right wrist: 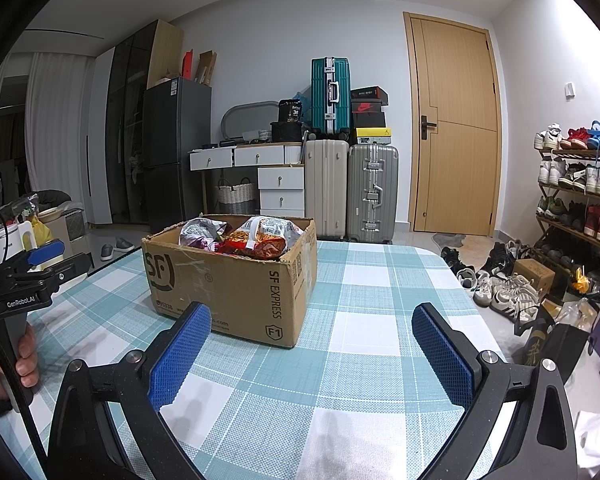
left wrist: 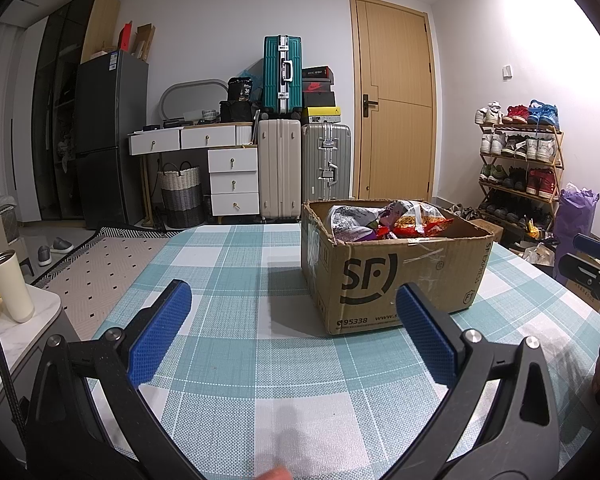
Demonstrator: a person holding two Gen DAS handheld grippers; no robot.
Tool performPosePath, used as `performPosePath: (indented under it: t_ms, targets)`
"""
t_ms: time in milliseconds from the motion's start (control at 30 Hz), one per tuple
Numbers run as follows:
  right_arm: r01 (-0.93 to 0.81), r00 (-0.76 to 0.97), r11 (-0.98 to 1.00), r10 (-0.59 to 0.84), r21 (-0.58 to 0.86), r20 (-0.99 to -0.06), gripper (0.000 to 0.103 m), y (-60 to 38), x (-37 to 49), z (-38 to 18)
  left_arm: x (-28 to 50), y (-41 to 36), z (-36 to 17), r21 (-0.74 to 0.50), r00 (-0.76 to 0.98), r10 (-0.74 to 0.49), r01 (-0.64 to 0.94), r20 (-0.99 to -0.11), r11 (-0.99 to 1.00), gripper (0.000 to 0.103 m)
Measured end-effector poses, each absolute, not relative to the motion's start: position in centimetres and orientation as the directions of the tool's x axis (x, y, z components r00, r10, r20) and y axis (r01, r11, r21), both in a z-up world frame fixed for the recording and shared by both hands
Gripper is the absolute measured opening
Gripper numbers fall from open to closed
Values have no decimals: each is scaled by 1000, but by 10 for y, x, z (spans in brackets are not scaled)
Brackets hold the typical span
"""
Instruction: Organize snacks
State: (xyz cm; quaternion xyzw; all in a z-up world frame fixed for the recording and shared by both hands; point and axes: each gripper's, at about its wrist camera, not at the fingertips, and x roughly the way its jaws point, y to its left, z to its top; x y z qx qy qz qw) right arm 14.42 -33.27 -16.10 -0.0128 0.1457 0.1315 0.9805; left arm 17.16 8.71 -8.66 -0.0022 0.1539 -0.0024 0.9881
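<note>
An open SF Express cardboard box [left wrist: 396, 276] stands on the checked tablecloth [left wrist: 228, 264], filled with snack bags [left wrist: 392, 220] in red, orange, purple and silver. It also shows in the right wrist view [right wrist: 228, 284] with the snack bags [right wrist: 252, 236] inside. My left gripper [left wrist: 292, 320] is open and empty, low over the table in front of the box. My right gripper [right wrist: 312, 344] is open and empty, in front of the box's right corner. The left gripper also shows at the left of the right wrist view [right wrist: 40, 268].
The table's far edge lies just behind the box. Beyond it are suitcases [left wrist: 304, 168], a white drawer desk [left wrist: 204, 160], a fridge [left wrist: 108, 136] and a door [left wrist: 396, 100]. A shoe rack [right wrist: 580, 196] and loose shoes [right wrist: 500, 280] are on the right. A cream tumbler [left wrist: 10, 284] stands at left.
</note>
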Motion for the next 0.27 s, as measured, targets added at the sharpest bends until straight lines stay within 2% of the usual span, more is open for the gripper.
performPosePath:
  t_ms: [267]
  targets:
    - [-261, 923, 965, 254, 13, -289, 102, -333, 144, -161, 171, 85, -87, -5, 953, 10, -12, -301, 1000, 102]
